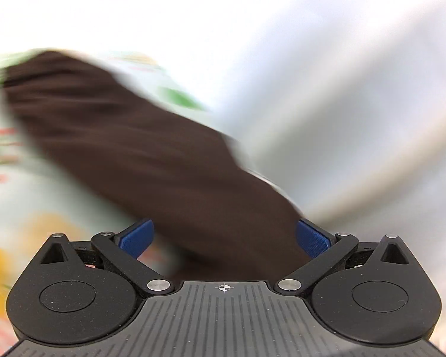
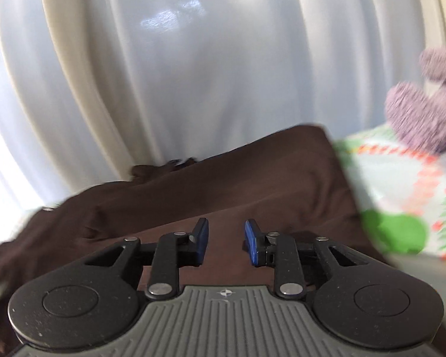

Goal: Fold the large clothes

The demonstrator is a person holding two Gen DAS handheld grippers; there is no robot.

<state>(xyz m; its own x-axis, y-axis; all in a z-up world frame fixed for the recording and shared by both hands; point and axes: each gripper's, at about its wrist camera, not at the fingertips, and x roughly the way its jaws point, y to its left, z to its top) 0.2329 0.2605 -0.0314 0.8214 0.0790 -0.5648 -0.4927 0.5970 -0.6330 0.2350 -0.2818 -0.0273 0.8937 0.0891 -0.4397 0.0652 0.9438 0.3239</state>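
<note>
A dark brown garment lies in a long blurred band across a flower-printed sheet. My left gripper stands wide open, its blue pads far apart. The near end of the brown cloth reaches into the gap between them, and neither pad presses on it. In the right wrist view the same garment lies flat with a fold ridge and a bunched far edge. My right gripper hovers just over it, jaws a little apart. Brown cloth shows through the gap, and nothing is pinched.
White curtains hang close behind the garment and fill the background in both views, curtains included. A purple plush toy sits on the printed sheet at the right. The left wrist view is heavily blurred.
</note>
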